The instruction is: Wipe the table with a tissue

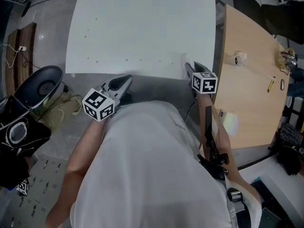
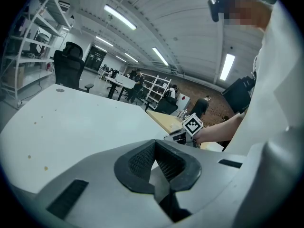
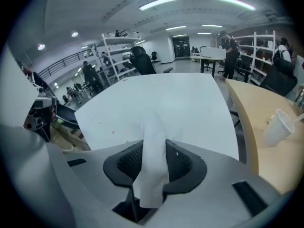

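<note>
The white table [image 1: 142,27] carries several small brown specks [image 1: 126,60]. My right gripper [image 1: 189,66] is at the table's near right corner and is shut on a white tissue [image 3: 153,165]. The tissue stands up between the black pads [image 3: 130,164] and hangs out behind them, over the table [image 3: 166,103]. My left gripper [image 1: 127,78] rests at the table's near edge, left of the person's body. In the left gripper view its jaws [image 2: 154,146] are shut with nothing between them, the tips meeting over the table [image 2: 71,122].
A curved wooden table [image 1: 247,80] adjoins on the right, with a tape roll [image 1: 237,58], a paper cup [image 3: 278,125] and small items. A black chair base [image 1: 42,82] and cables lie on the floor at left. An office chair [image 2: 66,68] stands beyond the far edge.
</note>
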